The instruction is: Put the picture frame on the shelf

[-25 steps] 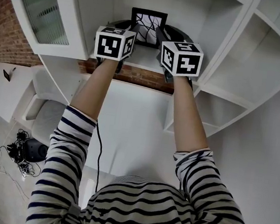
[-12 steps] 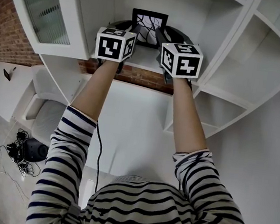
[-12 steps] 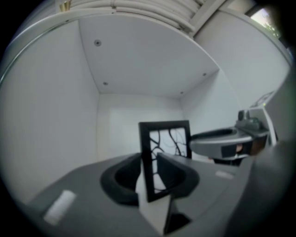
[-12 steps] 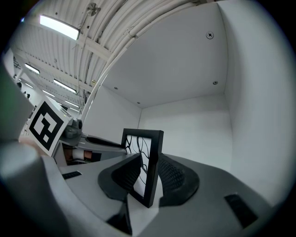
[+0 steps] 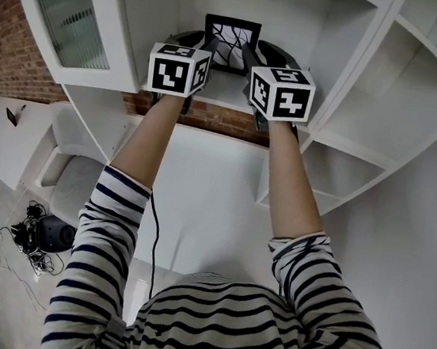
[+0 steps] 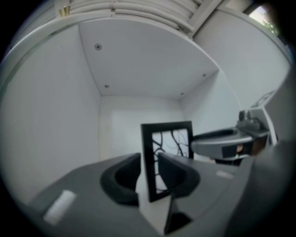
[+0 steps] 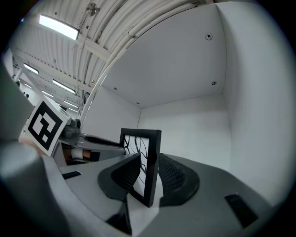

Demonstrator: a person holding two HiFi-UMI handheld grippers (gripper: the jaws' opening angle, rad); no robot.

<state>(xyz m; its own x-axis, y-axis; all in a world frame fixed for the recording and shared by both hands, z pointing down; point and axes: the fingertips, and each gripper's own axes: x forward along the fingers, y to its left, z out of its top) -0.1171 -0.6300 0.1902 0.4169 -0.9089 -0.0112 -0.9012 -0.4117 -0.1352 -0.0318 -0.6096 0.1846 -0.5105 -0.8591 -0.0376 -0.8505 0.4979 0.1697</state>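
Note:
A black picture frame (image 5: pixel 231 44) with a white, black-lined picture stands upright in a compartment of the white shelf (image 5: pixel 223 92). Both grippers reach into that compartment from the front. In the left gripper view the frame (image 6: pixel 167 157) stands edge-on between the jaws of my left gripper (image 6: pixel 150 175), which are opening, with a slim gap on the left side. In the right gripper view my right gripper (image 7: pixel 149 175) has its textured pads against the frame's (image 7: pixel 152 152) other edge. In the head view my left gripper (image 5: pixel 208 49) and right gripper (image 5: pixel 247 55) flank the frame.
A glass-fronted cabinet door (image 5: pixel 63 21) hangs at the left of the compartment. More white shelf compartments (image 5: pixel 409 91) lie to the right. A brick wall (image 5: pixel 210 117) shows under the shelf, with a grey seat (image 5: pixel 73 186) and cables (image 5: pixel 34 241) on the floor.

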